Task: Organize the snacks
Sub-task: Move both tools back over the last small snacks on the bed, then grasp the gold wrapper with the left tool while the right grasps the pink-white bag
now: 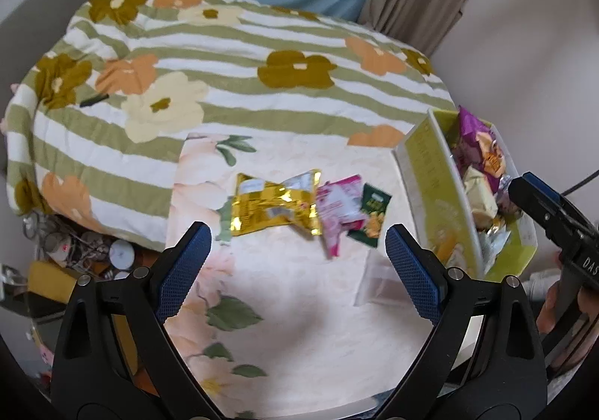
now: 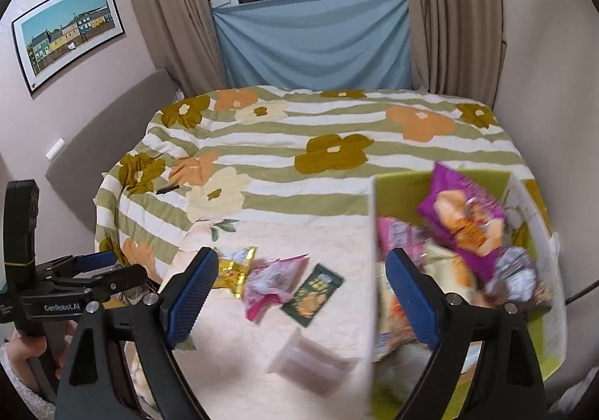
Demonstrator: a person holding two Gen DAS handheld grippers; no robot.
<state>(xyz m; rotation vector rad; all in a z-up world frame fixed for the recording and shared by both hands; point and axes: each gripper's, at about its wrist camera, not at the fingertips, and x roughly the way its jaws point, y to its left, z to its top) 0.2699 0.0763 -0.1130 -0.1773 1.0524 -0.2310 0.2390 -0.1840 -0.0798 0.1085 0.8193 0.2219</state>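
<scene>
Biggest thing here is the bed (image 1: 239,45) with its striped flower quilt, and a pale floral cloth (image 1: 299,289) spread over the near part where the snacks sit. At the right edge there's a green box (image 1: 430,165), already stuffed with packets, a purple bag (image 2: 464,217) poking out on top.

Still loose on the cloth: a gold packet (image 1: 273,206), a pink packet (image 1: 340,210) overlapping its edge, and a small dark green packet (image 1: 370,217) tucked against the pink one.

Both tongs are wide open and holding nothing: the left tongs (image 1: 299,255) hang over the loose pile, the right tongs (image 2: 303,292) straddle the box wall.

Risks, as a guess: the three packets overlap, so a pinch on one could drag its neighbour or snag the cloth. The box looks crammed, so another packet might slide off or tip the purple bag out. The foil also looks slippery.
</scene>
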